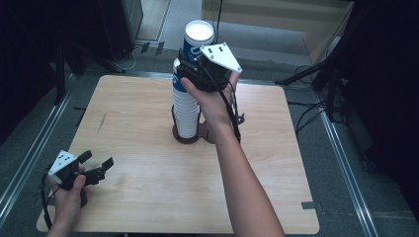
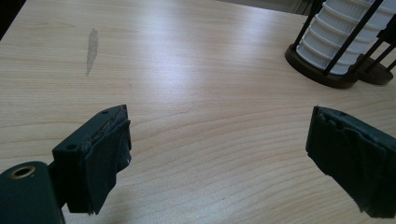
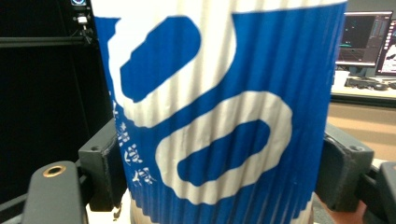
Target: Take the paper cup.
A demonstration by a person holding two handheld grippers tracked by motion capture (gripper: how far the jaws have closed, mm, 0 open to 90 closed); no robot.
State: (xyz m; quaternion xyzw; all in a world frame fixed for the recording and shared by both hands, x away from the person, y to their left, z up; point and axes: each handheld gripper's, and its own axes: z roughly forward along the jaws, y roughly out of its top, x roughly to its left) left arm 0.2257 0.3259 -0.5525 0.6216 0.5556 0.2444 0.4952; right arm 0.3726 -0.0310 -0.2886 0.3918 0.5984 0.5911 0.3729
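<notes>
The right gripper (image 1: 197,61) is up at the top of the cup stack (image 1: 186,106), its two black jaws pressed against either side of the blue and white cup (image 1: 198,38) that sits highest on that stack; seen close in the right gripper view, the ribbed cup (image 3: 219,107) stands upright between the pads, which touch its wall on both sides. The stack itself rises from a dark round holder (image 1: 190,134) with thin black rods, standing on the wooden table (image 1: 148,187) toward its far side. The top cup looks a little raised above the white cups below it, though I cannot tell whether it is clear of them. The left gripper (image 1: 99,165) hangs low near the table's near left corner, well apart from the stack, jaws spread wide with nothing between them; its own view looks across bare wood toward the holder's base (image 2: 327,77) and a grey smudge (image 2: 92,49) on the tabletop
</notes>
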